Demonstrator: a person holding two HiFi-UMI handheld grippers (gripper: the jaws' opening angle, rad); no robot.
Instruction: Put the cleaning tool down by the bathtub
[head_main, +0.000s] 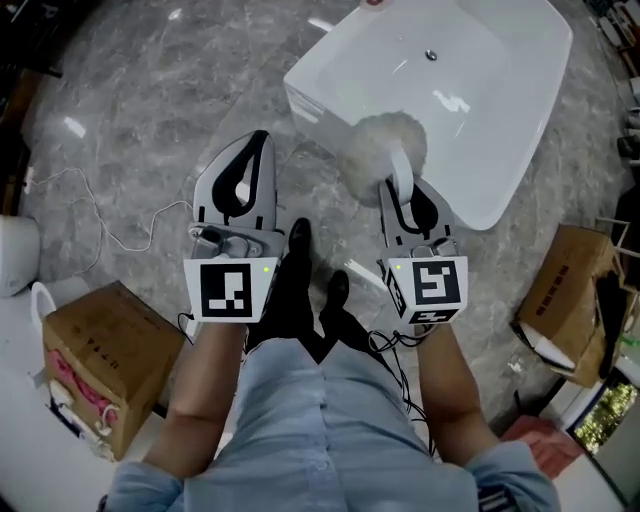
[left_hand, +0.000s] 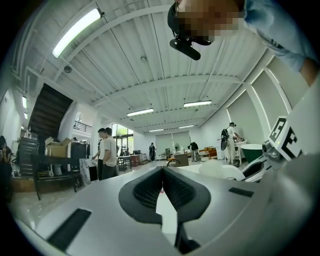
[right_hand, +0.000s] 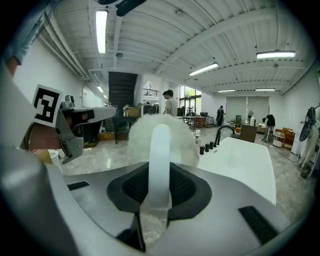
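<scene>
Bathtub (head_main: 470, 90) first: a smooth, glossy white rectangular tub with rounded corners, set on a polished grey marbled floor (head_main: 140, 110).

Nearer the person than the tub, both bare forearms reach forward side by side, sleeves of a pale blue shirt pushed back to the elbows. The left forearm (head_main: 205, 400) and right forearm (head_main: 450, 400) run roughly parallel. Each ends in a matte grey plastic tool with a black-and-white marker cube at its rear.

The left hand-held gripper (head_main: 258, 138) points at bare floor just short of the tub's near corner. Its black ribbed pads meet at the tips, pressed together on nothing (left_hand: 161, 171).

The right hand-held gripper (head_main: 402, 185) aims at the tub's near rim and pinches the cleaning tool (head_main: 385, 148) by its handle (right_hand: 160, 165), a smooth, translucent white curved stem standing between the dark textured pads. The tool's head (right_hand: 160, 132) is a round, fluffy white puff, overlapping the tub's near edge when seen from above.
</scene>
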